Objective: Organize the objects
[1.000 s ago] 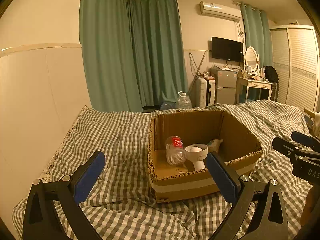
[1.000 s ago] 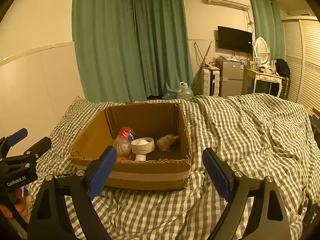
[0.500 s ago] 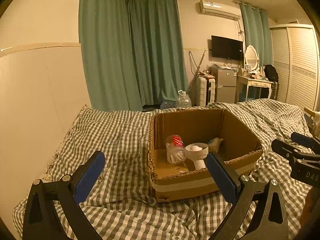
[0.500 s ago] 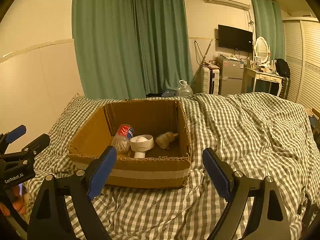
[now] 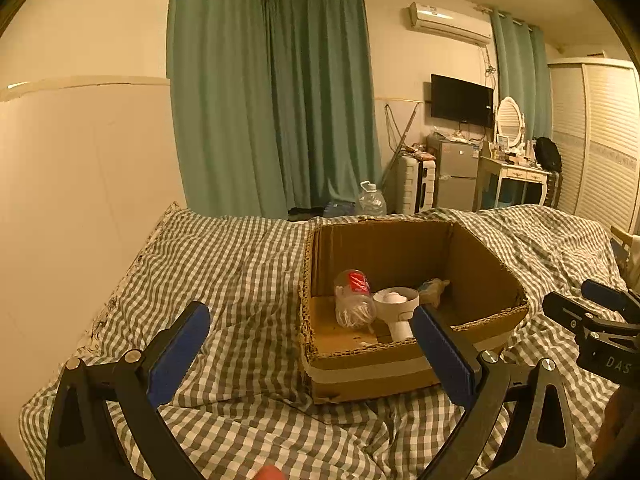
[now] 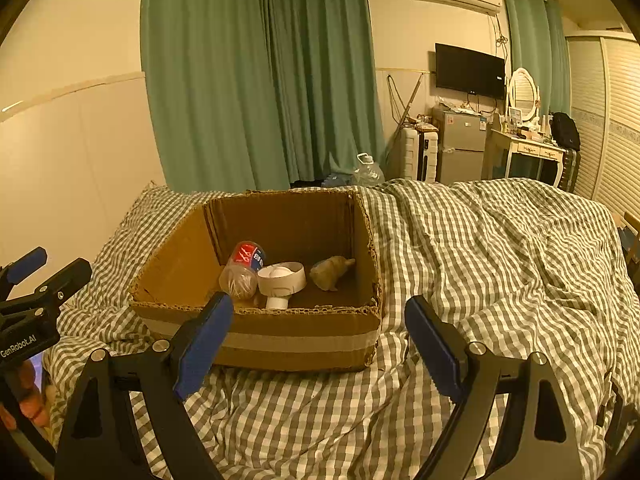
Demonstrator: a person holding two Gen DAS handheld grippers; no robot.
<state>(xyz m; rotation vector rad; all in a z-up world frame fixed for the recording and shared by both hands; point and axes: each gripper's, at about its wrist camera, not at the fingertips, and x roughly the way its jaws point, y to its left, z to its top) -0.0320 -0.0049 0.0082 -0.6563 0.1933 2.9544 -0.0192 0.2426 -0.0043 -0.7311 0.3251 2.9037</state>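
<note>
An open cardboard box (image 5: 400,364) (image 6: 304,340) sits on a bed with a checked cover. Inside lie a clear plastic bottle with a red label (image 5: 354,300) (image 6: 242,270), a white funnel-shaped object (image 5: 396,310) (image 6: 282,282) and a small brown plush toy (image 5: 434,292) (image 6: 330,272). My left gripper (image 5: 310,350) is open and empty, in front of the box and to its left. My right gripper (image 6: 318,338) is open and empty, in front of the box. Each gripper shows at the edge of the other's view.
The checked bed cover (image 6: 500,248) stretches wrinkled to the right. A cream wall panel (image 5: 80,200) borders the bed on the left. Green curtains (image 5: 280,100), a water jug (image 5: 370,200), a small fridge (image 5: 456,172) and a dressing table (image 5: 512,176) stand beyond the bed.
The right gripper's view has shifted slightly, so the box sits a little higher in it. Both grippers stay open and empty. The objects in the box have not moved.
</note>
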